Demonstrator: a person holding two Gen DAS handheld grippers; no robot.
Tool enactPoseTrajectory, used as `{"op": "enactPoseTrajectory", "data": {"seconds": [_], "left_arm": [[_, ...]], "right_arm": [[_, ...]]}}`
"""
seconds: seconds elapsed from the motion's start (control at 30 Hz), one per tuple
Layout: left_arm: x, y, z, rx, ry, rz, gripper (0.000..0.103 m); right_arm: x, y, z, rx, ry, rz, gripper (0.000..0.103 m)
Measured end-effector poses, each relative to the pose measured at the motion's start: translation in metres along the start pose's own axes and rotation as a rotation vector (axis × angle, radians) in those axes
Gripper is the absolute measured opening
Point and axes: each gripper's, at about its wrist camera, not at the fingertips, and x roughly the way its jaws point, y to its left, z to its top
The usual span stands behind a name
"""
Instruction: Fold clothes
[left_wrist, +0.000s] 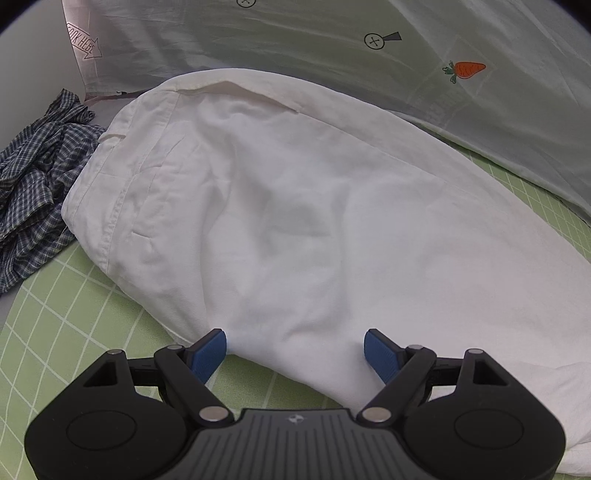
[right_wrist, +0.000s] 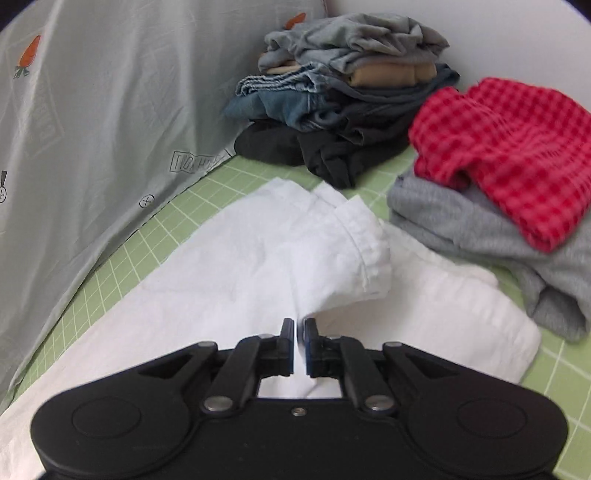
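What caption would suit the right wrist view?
Right gripper shut on white trousers beside a folded stack.

The right gripper (right_wrist: 300, 345), at lower centre of the frame, has its jaws closed on a raised fold of the white garment (right_wrist: 236, 266), which lies across the green grid mat (right_wrist: 207, 192). At upper centre stands a stack of folded clothes (right_wrist: 343, 107). At right, a red checked cloth (right_wrist: 517, 155) rests on a grey garment (right_wrist: 480, 236); a pale printed sheet (right_wrist: 92, 129) fills the left.
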Motion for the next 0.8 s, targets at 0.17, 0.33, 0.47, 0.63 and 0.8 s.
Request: {"op": "enactPoseTrajectory", "data": {"seconds": [0.17,0.33,0.47,0.63,0.8], "left_arm": [[-0.004,0.006,-0.016,-0.019,0.031,-0.04,0.083],[-0.005,0.007,-0.02,0.028,0.037,-0.059,0.083],[-0.01,0.01,-0.022,0.072,0.022,-0.071,0.083],[-0.021,0.021,-0.032,0.102,0.008,-0.096,0.083],[-0.03,0.039,-0.051,0.11,0.019,-0.122,0.083]], "right_arm": [[-0.018,0.0,-0.053,-0.099,0.077,0.037,0.035],[-0.015,0.049,-0.079,-0.373,0.138,0.119,0.065],[-0.004,0.106,-0.106,-0.646,0.151,0.13,0.072],[-0.006,0.129,-0.127,-0.666,0.143,0.134,0.077],[-0.031,0.106,-0.148,-0.696,0.163,0.154,0.079]]}}
